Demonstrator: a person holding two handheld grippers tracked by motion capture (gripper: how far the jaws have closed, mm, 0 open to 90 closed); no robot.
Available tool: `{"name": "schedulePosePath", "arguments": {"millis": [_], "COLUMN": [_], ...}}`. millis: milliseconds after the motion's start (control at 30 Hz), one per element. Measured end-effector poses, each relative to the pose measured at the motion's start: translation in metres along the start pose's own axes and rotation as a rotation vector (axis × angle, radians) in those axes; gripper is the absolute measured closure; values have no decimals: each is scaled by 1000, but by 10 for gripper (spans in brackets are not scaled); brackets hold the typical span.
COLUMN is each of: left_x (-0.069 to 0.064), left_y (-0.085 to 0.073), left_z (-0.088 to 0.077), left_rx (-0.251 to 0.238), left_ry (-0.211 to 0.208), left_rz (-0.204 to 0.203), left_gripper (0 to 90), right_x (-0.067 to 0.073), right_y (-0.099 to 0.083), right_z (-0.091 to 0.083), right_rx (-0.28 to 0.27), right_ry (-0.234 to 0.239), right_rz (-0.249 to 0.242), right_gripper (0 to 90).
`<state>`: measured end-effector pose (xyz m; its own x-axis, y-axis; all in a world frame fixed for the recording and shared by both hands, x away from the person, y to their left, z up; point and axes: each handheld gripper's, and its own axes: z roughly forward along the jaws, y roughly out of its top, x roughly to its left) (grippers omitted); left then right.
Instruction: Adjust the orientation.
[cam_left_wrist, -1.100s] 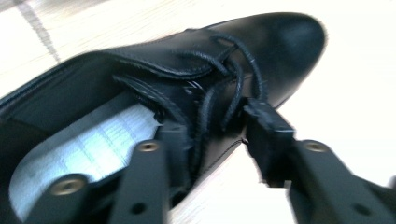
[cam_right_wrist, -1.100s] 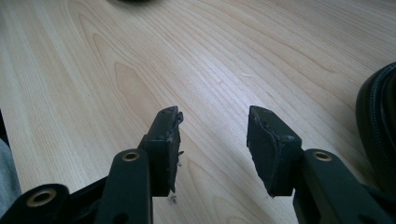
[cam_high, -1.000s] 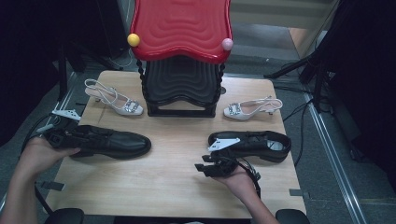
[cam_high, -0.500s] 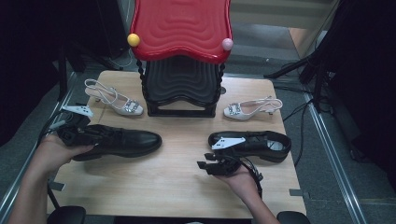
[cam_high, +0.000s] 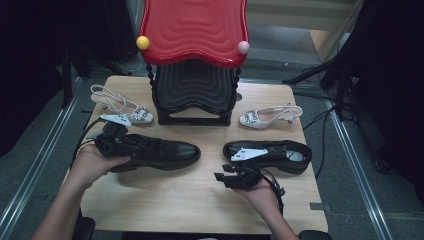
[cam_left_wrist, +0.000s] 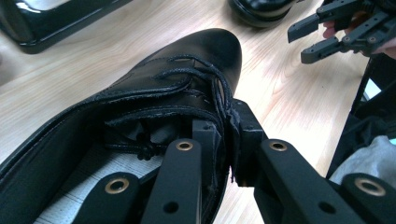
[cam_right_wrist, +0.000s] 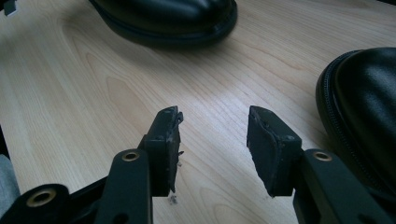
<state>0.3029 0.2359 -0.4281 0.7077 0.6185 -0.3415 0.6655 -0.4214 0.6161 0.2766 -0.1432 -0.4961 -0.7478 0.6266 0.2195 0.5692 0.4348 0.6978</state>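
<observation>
A light wooden table (cam_high: 190, 200) stands on grey floor (cam_high: 350, 165), its surroundings apparently dark.

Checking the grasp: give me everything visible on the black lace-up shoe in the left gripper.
The black lace-up shoe looks like glossy leather, with a rounded toe, black laces, stitched eyelet flaps and a pale insole. It lies upright on the wooden table, toe pointing towards the other black shoe. The left gripper pinches its side wall by the laces, one jaw inside the opening, one outside, having just closed. The person's left hand sits at its heel.
</observation>
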Motion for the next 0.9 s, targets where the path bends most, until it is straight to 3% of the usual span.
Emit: {"name": "schedulePosePath", "arguments": {"millis": [200, 333, 467, 567, 667, 733, 800, 833, 900], "left_x": [-16, -20, -24, -22, -22, -21, -19, -19, -19], "left_y": [7, 8, 6, 4, 2, 1, 1, 1, 1], "left_z": [23, 33, 46, 46, 45, 43, 40, 39, 36], "left_rx": [-1, -4, 34, 42, 78, 78, 83, 90, 97], "left_ry": [12, -6, -22, -48, -28, -14, -21, -28, 2], "left_rz": [0, -19, -10, -20, -2, 12, 17, 20, 38], "left_gripper": [830, 828, 823, 814, 778, 743, 654, 654, 632], "right_x": [0, 1, 1, 2, 4, 5, 8, 8, 10], "right_y": [-2, -2, -1, -1, 0, 1, 3, 3, 3], "right_z": [-1, -1, 1, 2, 3, 4, 2, 2, 2], "right_rx": [-3, -1, 5, 5, 3, -5, -22, -22, -30], "right_ry": [-2, -1, 1, 2, 6, 7, -4, -4, -2], "right_rz": [8, 6, 7, 4, 10, 9, -2, -2, -16], "right_gripper": [554, 554, 553, 553, 556, 570, 585, 585, 592]}}
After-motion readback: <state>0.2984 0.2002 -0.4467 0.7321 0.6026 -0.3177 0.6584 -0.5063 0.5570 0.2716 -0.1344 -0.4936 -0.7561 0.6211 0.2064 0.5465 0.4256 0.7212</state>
